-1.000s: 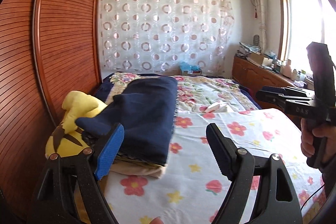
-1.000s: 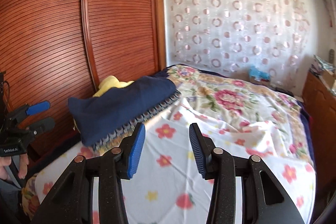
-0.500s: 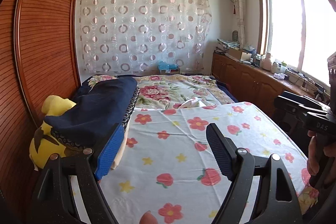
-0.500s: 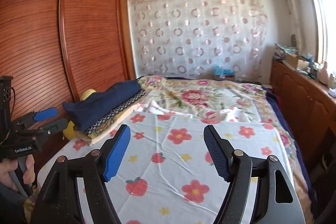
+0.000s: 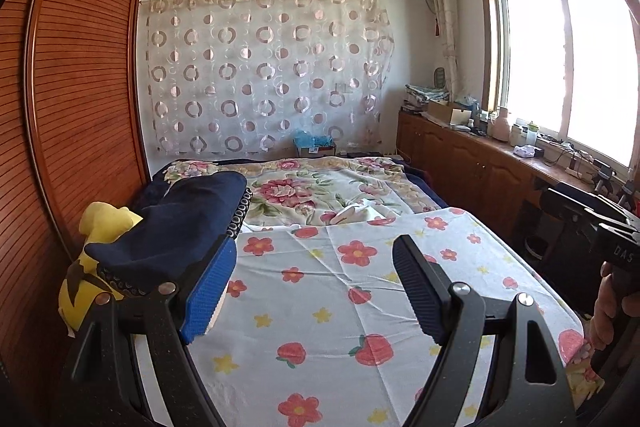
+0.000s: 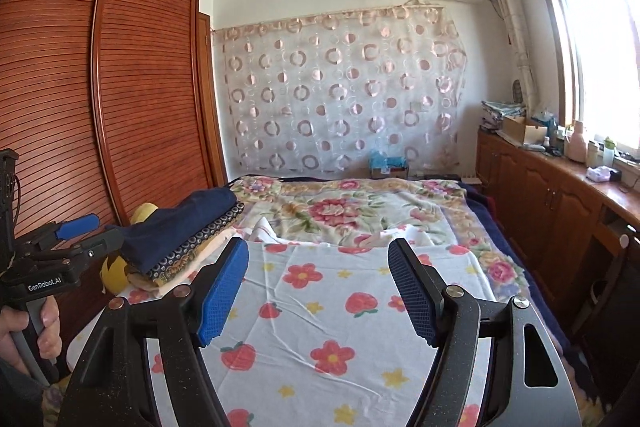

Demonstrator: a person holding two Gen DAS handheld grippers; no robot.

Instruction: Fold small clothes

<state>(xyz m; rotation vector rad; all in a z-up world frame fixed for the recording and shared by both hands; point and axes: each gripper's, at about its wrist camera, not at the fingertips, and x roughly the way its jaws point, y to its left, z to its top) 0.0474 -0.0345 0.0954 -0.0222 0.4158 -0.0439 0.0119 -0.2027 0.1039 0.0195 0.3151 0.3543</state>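
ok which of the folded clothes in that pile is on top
The plain navy blue garment is on top. Under it lies a dark piece with a ring pattern, and pale cream cloth sits at the bottom.

Your left tongs [image 5: 312, 291] stand wide apart with nothing between them. Your right tongs [image 6: 318, 291] gape empty too, each handle gripped in a hand.

A pile of folded clothes [image 6: 180, 231] sits on the left side of the bed [image 6: 340, 327], on a soft toy [image 5: 96, 227]. The wardrobe [image 6: 120, 107] stands left, cupboards [image 6: 560, 195] right.
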